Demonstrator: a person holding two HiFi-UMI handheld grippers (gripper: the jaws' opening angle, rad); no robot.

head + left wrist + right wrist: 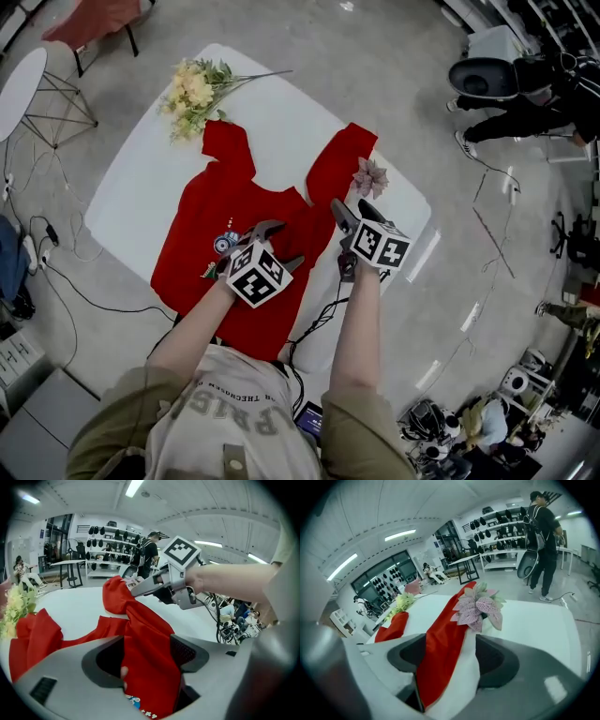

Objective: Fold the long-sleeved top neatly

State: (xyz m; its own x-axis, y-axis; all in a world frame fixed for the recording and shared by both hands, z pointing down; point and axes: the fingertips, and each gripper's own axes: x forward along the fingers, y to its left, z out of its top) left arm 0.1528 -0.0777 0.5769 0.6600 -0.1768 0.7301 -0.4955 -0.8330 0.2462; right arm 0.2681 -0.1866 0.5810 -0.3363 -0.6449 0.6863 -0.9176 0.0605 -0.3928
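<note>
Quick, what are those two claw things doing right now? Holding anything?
Left gripper: open, red top between its jaws, not pinched.
Right gripper: open over the top's sleeve, holding nothing.

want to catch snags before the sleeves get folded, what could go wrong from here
The pink plant stands right beside the right sleeve, which runs between the open jaws of the right tool; lifting that sleeve could knock it over. The yellow flowers lie by the cuff of the left sleeve and might get dragged when it folds in. The left tool hangs close to the right one, so they may bump.
</note>
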